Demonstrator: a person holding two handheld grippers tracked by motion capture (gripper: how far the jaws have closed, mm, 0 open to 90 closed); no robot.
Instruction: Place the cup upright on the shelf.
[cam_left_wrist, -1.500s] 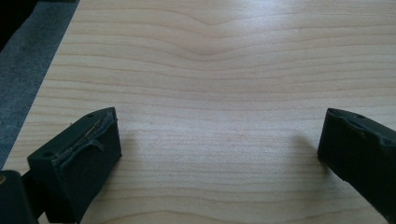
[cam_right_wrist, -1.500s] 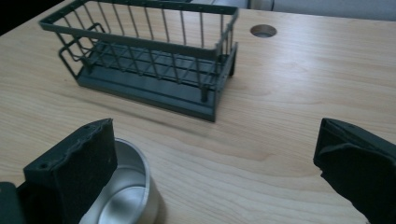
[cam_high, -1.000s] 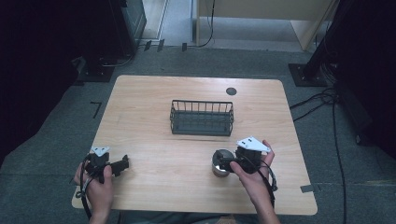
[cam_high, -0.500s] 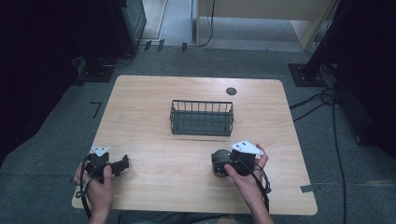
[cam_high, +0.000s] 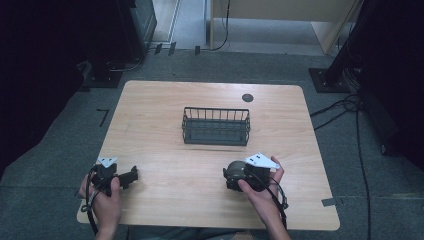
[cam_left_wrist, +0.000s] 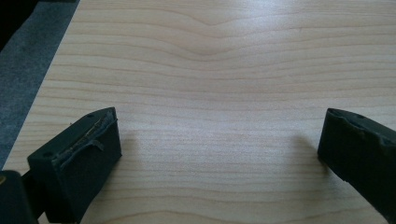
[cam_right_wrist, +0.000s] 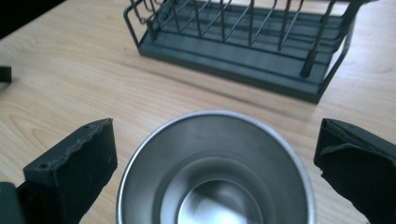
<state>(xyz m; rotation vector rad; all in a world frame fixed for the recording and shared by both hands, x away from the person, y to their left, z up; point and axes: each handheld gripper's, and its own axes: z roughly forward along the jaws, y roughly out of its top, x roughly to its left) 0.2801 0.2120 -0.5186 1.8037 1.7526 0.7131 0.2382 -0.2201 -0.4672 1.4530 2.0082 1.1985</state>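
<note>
We are working over the table (cam_high: 165, 150) with the wire basket (cam_right_wrist: 243, 42) lying beyond the jaws. The steel cup (cam_right_wrist: 215, 172) is sitting between the right gripper's (cam_right_wrist: 215, 154) spread jaws — closing off-centre could be tipping it. The left gripper (cam_left_wrist: 217, 149) is resting low, jaws spread over bare wood.

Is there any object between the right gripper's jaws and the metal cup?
Nothing visible. The right gripper is open with the metal cup already between its jaws, a bare gap on each side.
</note>
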